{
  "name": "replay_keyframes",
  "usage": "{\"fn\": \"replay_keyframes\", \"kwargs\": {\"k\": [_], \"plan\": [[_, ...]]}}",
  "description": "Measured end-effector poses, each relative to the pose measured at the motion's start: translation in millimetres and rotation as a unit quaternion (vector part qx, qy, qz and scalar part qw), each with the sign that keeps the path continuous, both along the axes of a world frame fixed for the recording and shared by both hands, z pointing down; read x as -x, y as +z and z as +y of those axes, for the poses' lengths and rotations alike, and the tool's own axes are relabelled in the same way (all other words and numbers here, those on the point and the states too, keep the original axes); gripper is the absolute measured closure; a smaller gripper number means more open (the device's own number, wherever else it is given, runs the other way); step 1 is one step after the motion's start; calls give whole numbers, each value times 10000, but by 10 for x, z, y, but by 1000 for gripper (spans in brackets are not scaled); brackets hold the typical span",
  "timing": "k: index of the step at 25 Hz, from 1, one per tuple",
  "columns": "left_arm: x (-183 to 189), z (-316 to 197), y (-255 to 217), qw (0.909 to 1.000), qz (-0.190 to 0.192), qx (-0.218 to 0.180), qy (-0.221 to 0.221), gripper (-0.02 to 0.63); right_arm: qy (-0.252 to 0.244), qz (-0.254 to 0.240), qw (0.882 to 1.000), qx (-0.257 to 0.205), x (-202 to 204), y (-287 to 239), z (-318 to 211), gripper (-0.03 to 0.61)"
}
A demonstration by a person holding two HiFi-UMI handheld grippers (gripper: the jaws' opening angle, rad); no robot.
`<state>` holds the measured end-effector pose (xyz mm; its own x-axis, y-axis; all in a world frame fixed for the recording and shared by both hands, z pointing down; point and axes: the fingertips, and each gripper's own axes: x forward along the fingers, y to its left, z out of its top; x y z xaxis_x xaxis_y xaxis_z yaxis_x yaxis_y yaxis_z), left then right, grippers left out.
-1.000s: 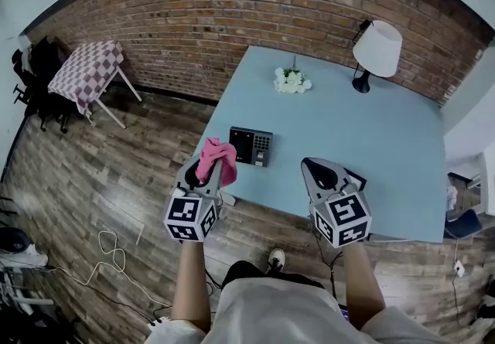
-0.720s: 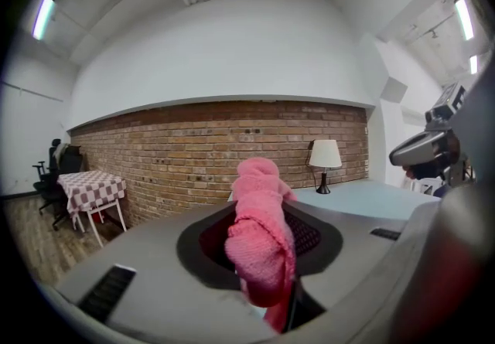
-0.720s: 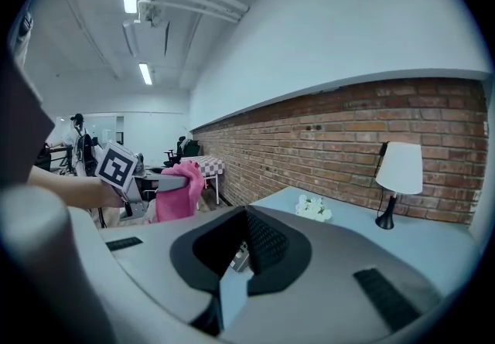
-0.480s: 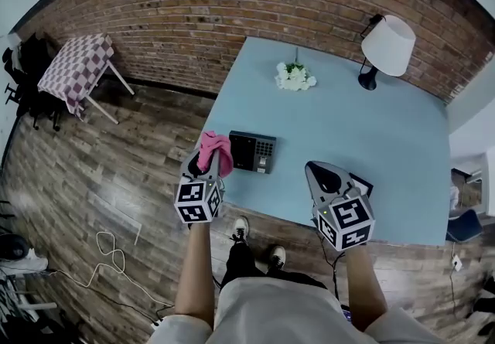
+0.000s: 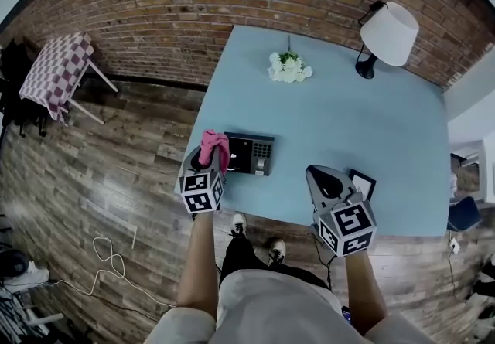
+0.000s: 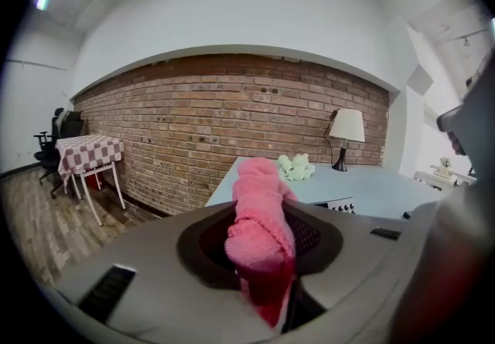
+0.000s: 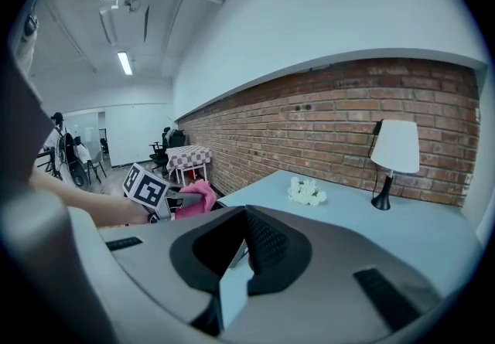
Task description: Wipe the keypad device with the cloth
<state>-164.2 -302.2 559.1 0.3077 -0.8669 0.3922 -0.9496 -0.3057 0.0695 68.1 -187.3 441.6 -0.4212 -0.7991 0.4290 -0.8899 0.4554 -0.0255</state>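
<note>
Keypad device (image 5: 249,154): flat black rectangle with a dark screen at one end and a key grid at the other. It lies just ahead of the left gripper (image 5: 209,163), towards its right.

Left gripper's jaws are clamped on a bunched pink cloth (image 6: 259,220), which stands above the tips. Contact with the device cannot be confirmed.

Right gripper (image 5: 319,176): jaws together, holding nothing.

Surface: pale blue table (image 5: 348,122), with white flowers (image 5: 288,67) and a white-shaded lamp (image 5: 387,32) far beyond both grippers.

Room: brick wall (image 5: 193,10), wood-plank floor (image 5: 116,172).
</note>
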Motion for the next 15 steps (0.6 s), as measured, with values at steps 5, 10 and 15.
{"fn": "replay_keyframes", "kwargs": {"k": [5, 10, 15], "plan": [[-165, -46, 211, 9998, -63, 181, 66, 485, 83, -5, 9999, 68, -66, 84, 37, 563], [-427, -5, 291, 9997, -58, 195, 144, 480, 213, -38, 9997, 108, -210, 155, 104, 563], [-641, 30, 312, 9997, 5, 166, 182, 480, 319, -13, 9994, 108, -341, 193, 194, 563]]}}
